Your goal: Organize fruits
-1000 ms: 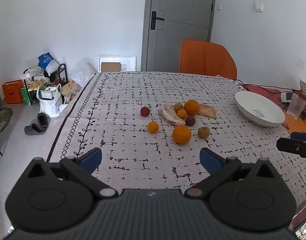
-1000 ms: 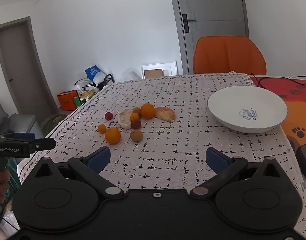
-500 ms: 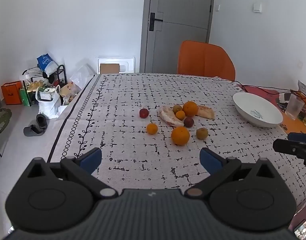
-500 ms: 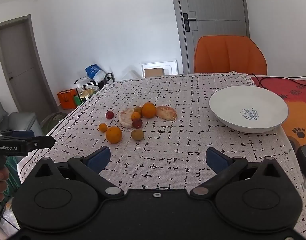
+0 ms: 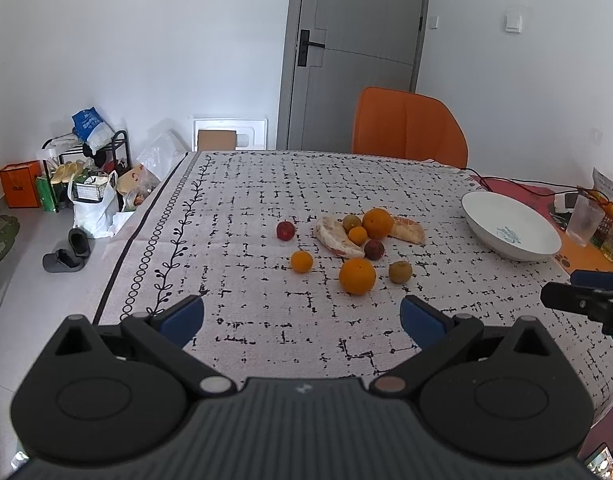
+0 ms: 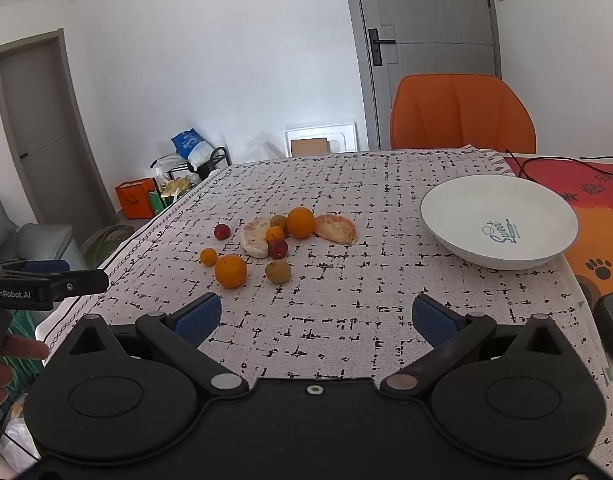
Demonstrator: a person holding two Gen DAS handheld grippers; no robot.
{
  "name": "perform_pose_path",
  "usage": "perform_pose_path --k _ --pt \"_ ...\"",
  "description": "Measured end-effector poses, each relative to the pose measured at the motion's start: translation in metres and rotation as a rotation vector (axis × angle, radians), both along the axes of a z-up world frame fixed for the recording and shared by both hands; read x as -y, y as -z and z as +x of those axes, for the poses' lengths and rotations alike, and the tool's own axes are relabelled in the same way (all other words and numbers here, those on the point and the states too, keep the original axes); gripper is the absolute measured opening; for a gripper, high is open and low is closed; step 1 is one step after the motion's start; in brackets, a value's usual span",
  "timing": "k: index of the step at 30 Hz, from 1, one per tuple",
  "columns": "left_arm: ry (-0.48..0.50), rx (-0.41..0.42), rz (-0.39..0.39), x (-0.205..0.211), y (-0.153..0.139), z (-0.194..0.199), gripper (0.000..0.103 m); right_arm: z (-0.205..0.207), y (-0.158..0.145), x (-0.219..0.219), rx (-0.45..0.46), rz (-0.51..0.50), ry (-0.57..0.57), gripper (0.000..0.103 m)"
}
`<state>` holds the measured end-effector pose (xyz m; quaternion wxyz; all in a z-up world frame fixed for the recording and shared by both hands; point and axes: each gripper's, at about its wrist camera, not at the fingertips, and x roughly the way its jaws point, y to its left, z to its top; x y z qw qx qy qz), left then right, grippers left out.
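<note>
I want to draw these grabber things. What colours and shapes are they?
Each gripper, left and right, is mostly black plastic with two big round discs, angled link bars with silver pins, and two fingers with blue pads. The left one's body is ribbed grey. Seen from the side, the left one carries white lettering reading GenRobot.AI. No cables or sleeves show.

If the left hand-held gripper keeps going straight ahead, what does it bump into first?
Probably the big orange. It lies nearest, just right of centre between the open fingers of the left hand-held gripper, with only bare tablecloth before it. Depth is hard to judge, so it might pass just beside it.
</note>
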<state>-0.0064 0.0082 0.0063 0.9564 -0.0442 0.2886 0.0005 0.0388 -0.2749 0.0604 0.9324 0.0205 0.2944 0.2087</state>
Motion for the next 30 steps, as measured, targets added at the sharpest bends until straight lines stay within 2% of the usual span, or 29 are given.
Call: perform_pose_path --k 30 --pt "0.014 -0.008 -0.011 -0.0004 0.0018 0.0014 0.103 -0.0008 0.0016 0.0001 -0.004 -0.002 0.002 0.103"
